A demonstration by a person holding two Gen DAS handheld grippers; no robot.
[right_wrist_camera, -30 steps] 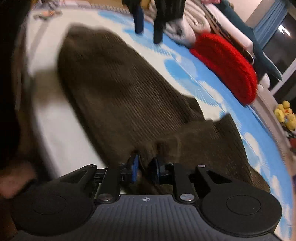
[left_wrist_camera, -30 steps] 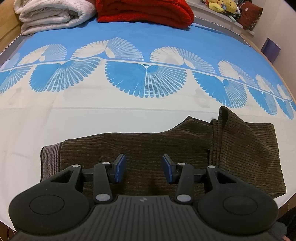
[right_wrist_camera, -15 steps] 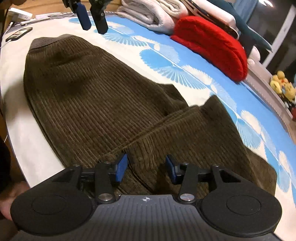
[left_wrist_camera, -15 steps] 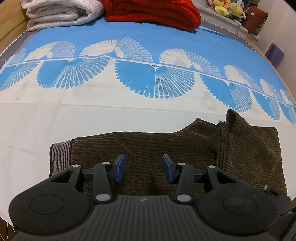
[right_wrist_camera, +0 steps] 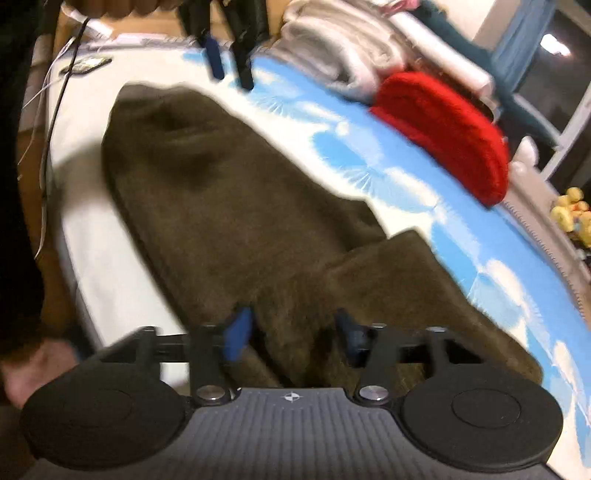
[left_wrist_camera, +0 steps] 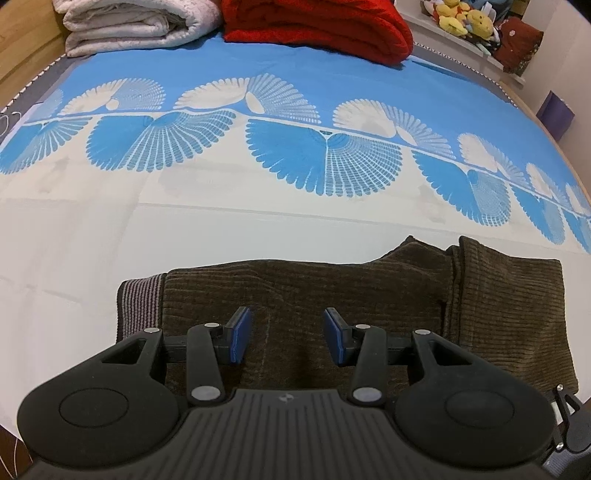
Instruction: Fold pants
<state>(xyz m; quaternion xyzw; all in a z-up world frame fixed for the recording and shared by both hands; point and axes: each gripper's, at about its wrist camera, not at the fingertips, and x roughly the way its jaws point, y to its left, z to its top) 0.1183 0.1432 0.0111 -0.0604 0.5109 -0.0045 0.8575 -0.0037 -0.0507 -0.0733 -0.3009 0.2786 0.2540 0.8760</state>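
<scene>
Brown corduroy pants lie folded near the bed's front edge, the striped waistband at the left and the doubled-over legs at the right. My left gripper hovers open above the middle of the pants, nothing between its blue pads. In the blurred right wrist view the pants stretch away from my right gripper. Its jaws are opening just above the folded leg end, and the pads are clear of the cloth. The left gripper shows at the far waistband end.
The blue and white sheet covers the bed. A folded white blanket and a red blanket lie at the far edge, plush toys beyond. A phone with cables lies past the waistband. A person's hand shows at the lower left.
The right gripper was pinched on a fold of the pants; it has let go, opened wide and lifted a little. The left gripper stayed open and drifted slightly left.
</scene>
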